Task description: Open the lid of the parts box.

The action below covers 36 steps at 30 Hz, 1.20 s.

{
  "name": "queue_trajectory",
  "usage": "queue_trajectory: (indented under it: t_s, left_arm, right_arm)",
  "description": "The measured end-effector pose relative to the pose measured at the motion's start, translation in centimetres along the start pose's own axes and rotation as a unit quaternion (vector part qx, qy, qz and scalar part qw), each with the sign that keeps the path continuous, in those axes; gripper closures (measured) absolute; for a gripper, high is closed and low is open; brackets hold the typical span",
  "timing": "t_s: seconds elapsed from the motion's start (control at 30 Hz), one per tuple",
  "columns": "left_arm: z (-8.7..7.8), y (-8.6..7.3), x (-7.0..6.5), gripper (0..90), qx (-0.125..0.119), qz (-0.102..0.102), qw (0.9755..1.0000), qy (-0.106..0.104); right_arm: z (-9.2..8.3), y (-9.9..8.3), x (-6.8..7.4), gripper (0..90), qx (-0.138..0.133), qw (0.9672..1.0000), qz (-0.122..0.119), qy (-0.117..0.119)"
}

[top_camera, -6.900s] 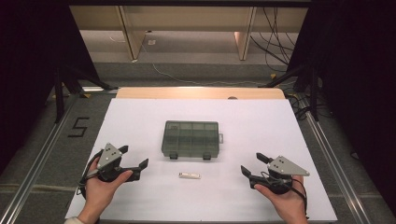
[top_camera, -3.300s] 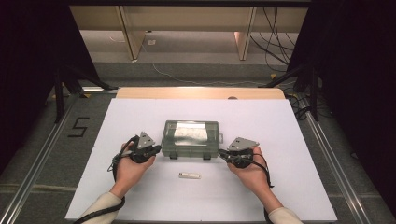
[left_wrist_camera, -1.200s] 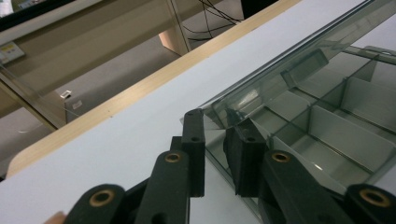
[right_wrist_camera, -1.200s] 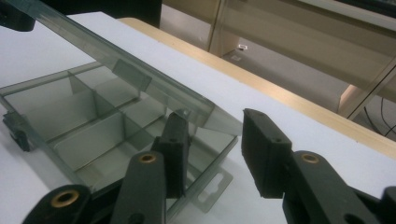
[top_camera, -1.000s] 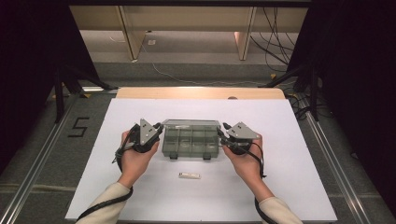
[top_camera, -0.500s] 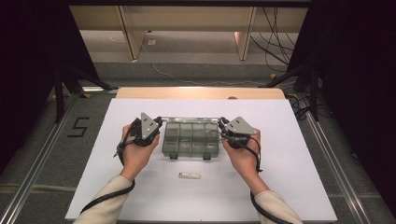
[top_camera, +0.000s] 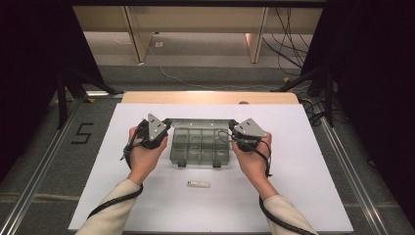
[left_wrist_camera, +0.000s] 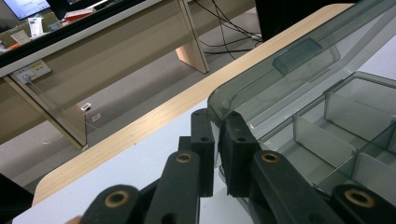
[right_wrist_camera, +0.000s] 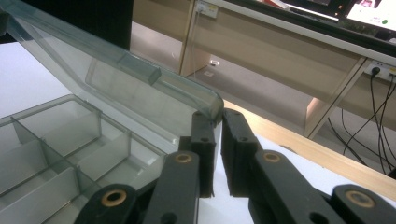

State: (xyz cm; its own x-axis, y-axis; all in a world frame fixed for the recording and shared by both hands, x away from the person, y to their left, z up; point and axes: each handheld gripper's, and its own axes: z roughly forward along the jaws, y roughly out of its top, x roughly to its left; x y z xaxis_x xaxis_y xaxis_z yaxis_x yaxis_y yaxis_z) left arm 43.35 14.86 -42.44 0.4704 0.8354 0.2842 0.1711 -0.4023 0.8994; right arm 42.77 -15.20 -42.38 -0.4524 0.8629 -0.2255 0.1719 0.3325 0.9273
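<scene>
A smoke-grey clear compartment box (top_camera: 200,149) stands open at the middle of the white table (top_camera: 303,161). Its lid (top_camera: 198,122) is tilted up and back along the far side. My left gripper (top_camera: 166,123) is shut on the lid's left corner. In the left gripper view the gripper (left_wrist_camera: 217,126) has the lid (left_wrist_camera: 289,70) edge pinched between its pads. My right gripper (top_camera: 231,125) holds the lid's right corner. Its jaws have just been closing, and in the right gripper view the gripper (right_wrist_camera: 217,123) has the lid (right_wrist_camera: 116,79) rim between them. The compartments (right_wrist_camera: 56,135) look empty.
A small white oblong object (top_camera: 198,184) lies on the table in front of the box. A wooden strip (top_camera: 210,97) borders the far edge of the table. Beyond it are floor, desk legs (top_camera: 134,34) and cables (top_camera: 288,29). Metal rails (top_camera: 44,166) run along both sides.
Both hands came from the table's front corners to the sides of the box. The lid, flat earlier, has swung up and back. In the last second the hands shifted slightly away.
</scene>
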Motion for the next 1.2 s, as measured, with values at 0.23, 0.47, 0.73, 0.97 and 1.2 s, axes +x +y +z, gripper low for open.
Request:
queue_trajectory:
  t_s: [0.23, 0.47, 0.73, 0.97, 1.2]
  left_arm:
    - [0.3, 0.3, 0.3, 83.8, 0.001, -0.004, 1.0, -0.002]
    - [0.7, 0.5, 0.5, 83.7, 0.002, -0.009, 1.0, -0.004]
    - [1.2, 0.9, 0.8, 83.5, 0.005, -0.018, 0.9998, -0.004]
    - [1.5, 1.1, 1.0, 83.4, 0.006, -0.022, 0.9997, -0.004]
    - [1.8, 1.2, 1.3, 83.3, 0.006, -0.03, 0.9995, -0.006]
  right_arm:
    - [0.3, 0.2, -0.2, 84.7, 0.001, 1.0, 0.009, -0.002]
    - [0.6, 0.4, -0.3, 84.8, 0.002, 0.9999, 0.016, 0.003]
    - [1.0, 0.7, -0.6, 84.9, 0.002, 0.9998, 0.021, -0.001]
    - [1.3, 0.8, -0.8, 84.9, -0.001, 0.9997, 0.022, -0.006]
    - [1.7, 0.9, -0.9, 84.9, 0.001, 0.9995, 0.032, -0.005]
